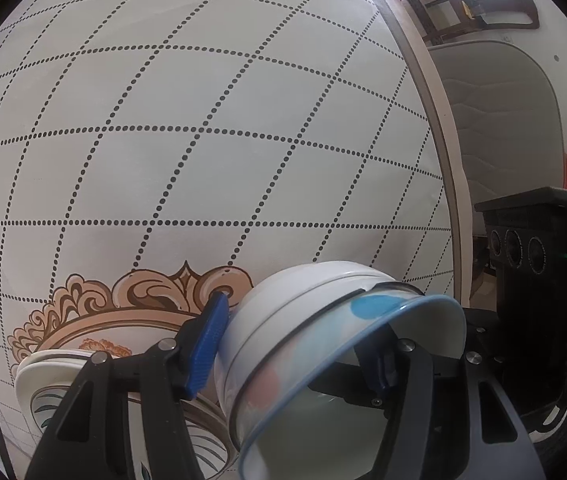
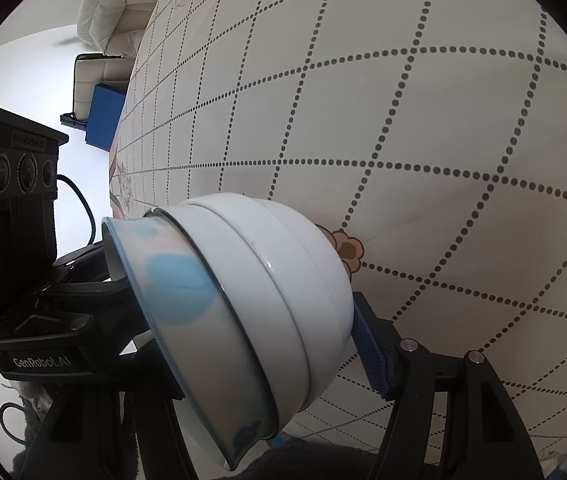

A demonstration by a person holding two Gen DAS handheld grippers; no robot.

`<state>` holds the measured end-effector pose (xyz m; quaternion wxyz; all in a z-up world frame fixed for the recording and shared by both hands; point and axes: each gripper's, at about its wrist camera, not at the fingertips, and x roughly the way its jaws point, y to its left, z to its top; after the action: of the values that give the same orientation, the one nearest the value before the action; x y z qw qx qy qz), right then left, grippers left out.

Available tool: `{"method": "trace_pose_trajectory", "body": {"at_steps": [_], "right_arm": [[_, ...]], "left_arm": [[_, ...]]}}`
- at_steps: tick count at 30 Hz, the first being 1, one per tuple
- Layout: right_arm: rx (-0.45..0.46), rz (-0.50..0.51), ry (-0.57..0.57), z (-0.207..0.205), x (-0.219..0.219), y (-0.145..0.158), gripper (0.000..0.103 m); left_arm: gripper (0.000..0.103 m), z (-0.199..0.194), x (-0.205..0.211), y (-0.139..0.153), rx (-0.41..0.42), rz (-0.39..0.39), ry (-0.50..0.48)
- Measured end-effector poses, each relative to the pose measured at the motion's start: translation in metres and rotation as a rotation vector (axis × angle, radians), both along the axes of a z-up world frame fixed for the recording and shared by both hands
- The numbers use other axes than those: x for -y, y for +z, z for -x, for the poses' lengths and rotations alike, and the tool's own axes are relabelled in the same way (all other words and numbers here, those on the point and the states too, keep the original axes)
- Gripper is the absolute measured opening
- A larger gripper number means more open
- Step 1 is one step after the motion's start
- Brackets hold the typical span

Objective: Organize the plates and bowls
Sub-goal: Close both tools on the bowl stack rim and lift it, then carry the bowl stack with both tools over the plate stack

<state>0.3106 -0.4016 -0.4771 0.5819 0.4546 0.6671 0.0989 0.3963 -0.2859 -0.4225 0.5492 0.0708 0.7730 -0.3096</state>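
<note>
My left gripper [image 1: 291,344] and right gripper [image 2: 239,340] both clamp the nested bowls [image 1: 323,336], seemingly 3, tipped on edge above the tablecloth [image 1: 203,120]. I should level them before lowering beside the plates [image 1: 43,376], keeping equal squeeze.

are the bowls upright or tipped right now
Tipped. The stacked bowls lie nearly on their side between both grippers, rims facing the left gripper, bases toward the patterned tablecloth.
</note>
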Motion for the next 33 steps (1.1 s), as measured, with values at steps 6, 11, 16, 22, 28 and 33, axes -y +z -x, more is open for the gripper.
{"method": "trace_pose_trajectory", "body": {"at_steps": [6,11,16,22,28,33], "right_arm": [[0.011,-0.003,0.022,-0.012,-0.013,0.013,0.068],[0.028,-0.007,0.056,-0.018,-0.026,0.028,0.068],[0.053,-0.007,0.100,-0.024,-0.045,0.046,0.068],[0.078,-0.010,0.169,-0.030,-0.079,0.067,0.068],[0.086,-0.020,0.246,-0.033,-0.124,0.073,0.068],[0.075,-0.037,0.305,-0.031,-0.154,0.063,0.068]], "left_arm": [[0.056,-0.007,-0.016,0.017,0.020,-0.002,0.016],[0.056,-0.011,-0.036,0.034,0.040,0.000,0.042],[0.056,-0.014,-0.062,0.051,0.057,0.004,0.081],[0.056,-0.009,-0.100,0.066,0.075,-0.003,0.146],[0.055,-0.003,-0.142,0.068,0.080,-0.020,0.212],[0.055,0.001,-0.175,0.059,0.070,-0.034,0.262]]}}
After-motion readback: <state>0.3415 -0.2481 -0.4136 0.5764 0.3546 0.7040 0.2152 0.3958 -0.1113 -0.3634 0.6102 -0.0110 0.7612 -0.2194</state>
